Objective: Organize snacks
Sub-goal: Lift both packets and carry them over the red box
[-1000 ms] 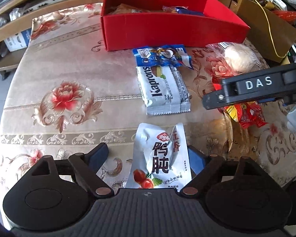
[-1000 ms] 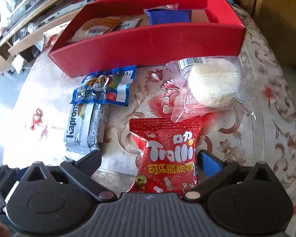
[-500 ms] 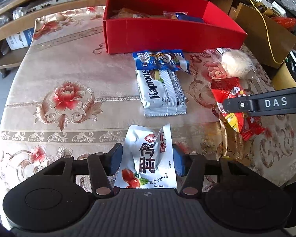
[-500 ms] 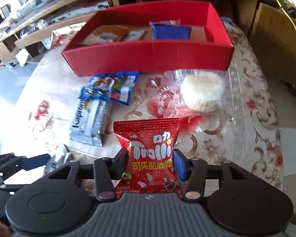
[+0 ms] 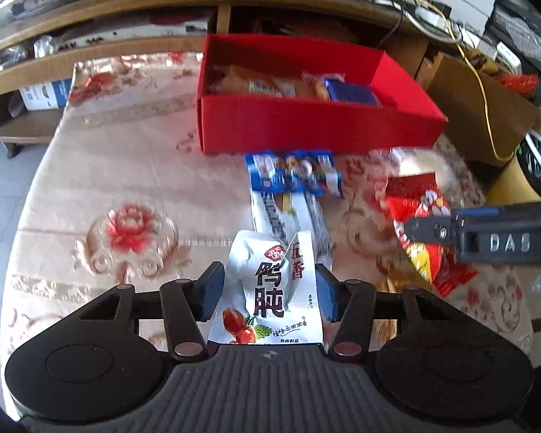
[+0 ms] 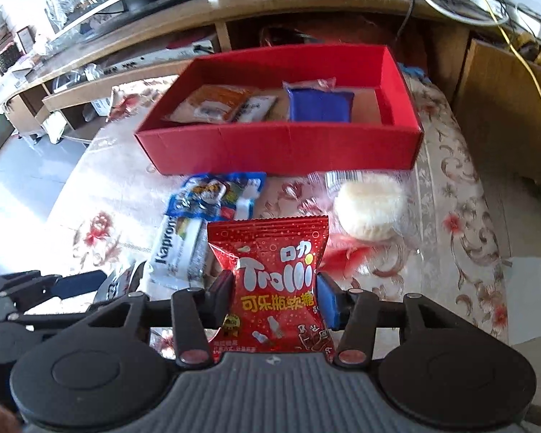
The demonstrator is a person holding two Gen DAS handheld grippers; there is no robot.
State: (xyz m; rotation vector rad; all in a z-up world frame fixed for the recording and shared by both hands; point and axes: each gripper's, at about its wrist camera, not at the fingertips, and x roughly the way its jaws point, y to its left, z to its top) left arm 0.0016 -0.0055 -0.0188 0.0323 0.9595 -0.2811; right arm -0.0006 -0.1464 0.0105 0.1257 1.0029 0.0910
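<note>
Over the floral tablecloth [image 5: 101, 166], near the red box [image 6: 281, 144], the left gripper [image 5: 268, 290] has just clamped a silver pouch [image 5: 270, 288] while the right gripper [image 6: 274, 297] pinches a red Trolli bag [image 6: 274, 278]

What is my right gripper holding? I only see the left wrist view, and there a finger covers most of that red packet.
Observer: A red Trolli gummy bag. The right gripper, whose jaws have just been closing, presses both pads on its sides.
Operator: Is there room in the box for it?
Observer: Yes. The red box shows bare cardboard floor at its right end, beside the blue packet.
Operator: And the pale blur beyond the bag?
Observer: A round white pastry in a clear wrapper, lying on the tablecloth in front of the box.
</note>
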